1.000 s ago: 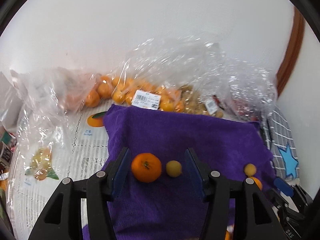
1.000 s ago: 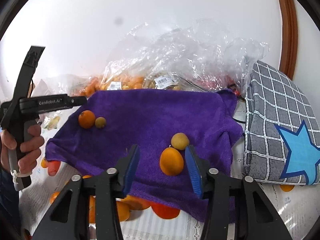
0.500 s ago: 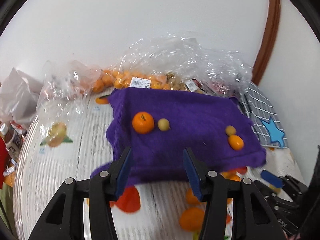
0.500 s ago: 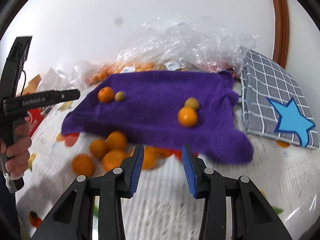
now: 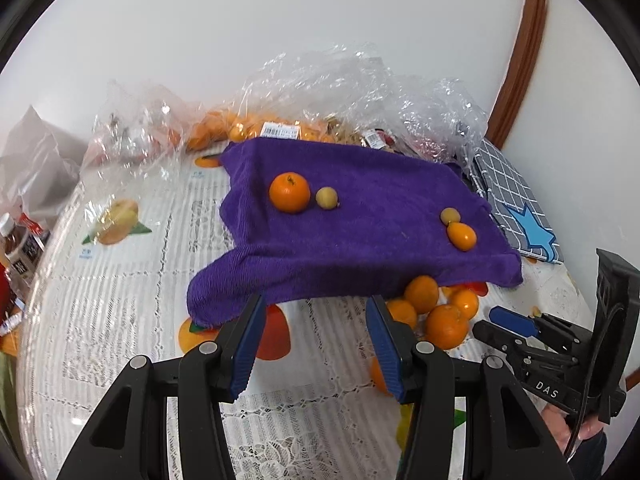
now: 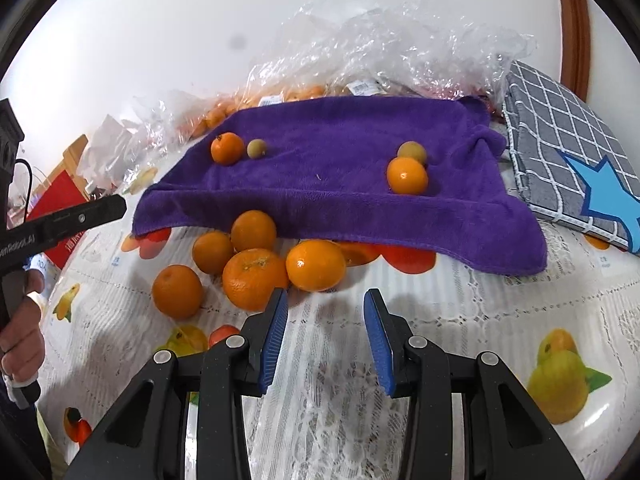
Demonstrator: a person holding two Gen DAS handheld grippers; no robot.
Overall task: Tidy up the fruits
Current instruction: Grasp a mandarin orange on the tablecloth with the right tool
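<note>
A purple towel (image 5: 360,216) (image 6: 340,172) lies on the table. On it sit an orange (image 5: 289,192) (image 6: 227,148) beside a small yellow fruit (image 5: 327,198) (image 6: 256,148), and a second orange (image 5: 462,235) (image 6: 407,175) touching another small yellow fruit (image 5: 449,215) (image 6: 412,152). Several loose oranges (image 6: 256,272) (image 5: 436,312) lie on the tablecloth at the towel's near edge. My left gripper (image 5: 314,332) is open and empty, in front of the towel. My right gripper (image 6: 324,328) is open and empty, just short of the loose oranges.
Clear plastic bags of fruit (image 5: 320,120) (image 6: 380,60) lie behind the towel against the wall. A grey checked cushion with a blue star (image 6: 572,160) (image 5: 516,204) lies to the right. Bottles (image 5: 16,248) stand at the far left. The tablecloth (image 6: 460,320) has printed fruit.
Both grippers have pulled back from the towel, away from the fruit pairs that sat between their fingers. The loose oranges at the towel's near edge have come into view.
</note>
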